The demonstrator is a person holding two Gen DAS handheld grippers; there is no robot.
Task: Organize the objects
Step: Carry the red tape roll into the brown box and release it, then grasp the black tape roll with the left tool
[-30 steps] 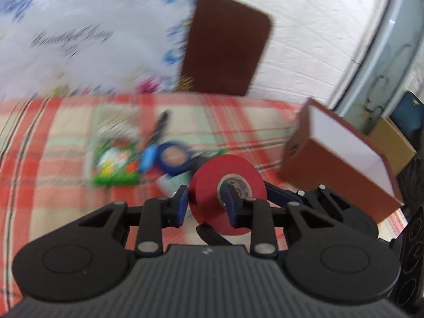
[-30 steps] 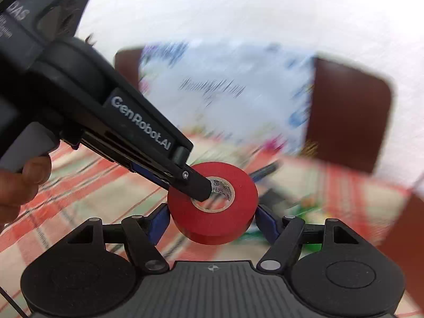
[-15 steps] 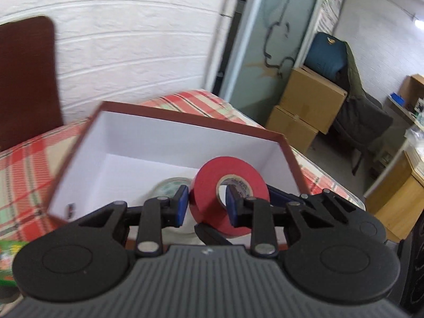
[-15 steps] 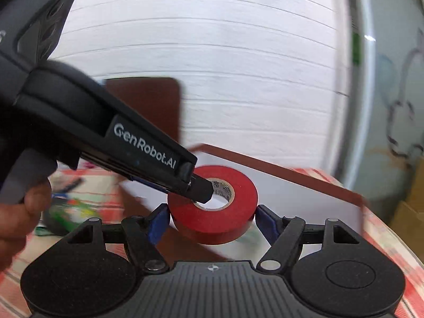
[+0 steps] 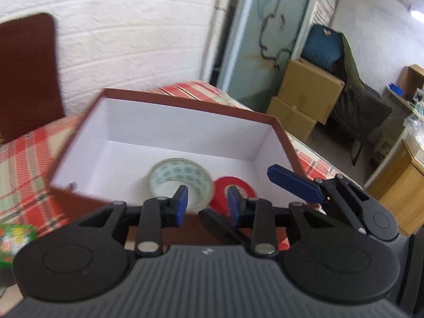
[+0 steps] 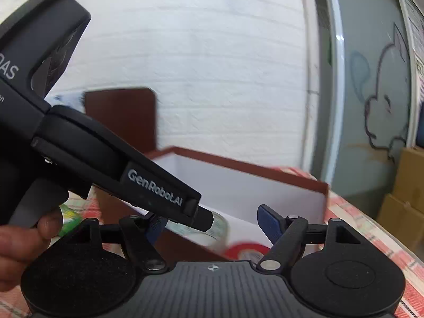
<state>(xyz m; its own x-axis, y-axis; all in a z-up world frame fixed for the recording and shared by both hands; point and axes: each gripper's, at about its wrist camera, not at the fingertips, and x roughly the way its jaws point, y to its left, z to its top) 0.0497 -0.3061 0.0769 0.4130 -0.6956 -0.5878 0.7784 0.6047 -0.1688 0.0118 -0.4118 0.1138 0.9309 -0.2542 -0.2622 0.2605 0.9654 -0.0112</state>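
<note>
A brown box with a white inside stands on the checked cloth; it also shows in the right wrist view. In it lie a clear tape roll and the red tape roll, side by side. My left gripper is open and empty just above the box's near wall. My right gripper is open and empty over the box, with the red tape roll below it. One blue finger of the right gripper shows in the left wrist view.
A brown lid leans on the white wall at the left. A green packet lies on the cloth at the left. Cardboard boxes and a chair stand on the floor to the right.
Both grippers have opened and let go of the red tape roll, which now lies in the box beside the clear tape roll.
</note>
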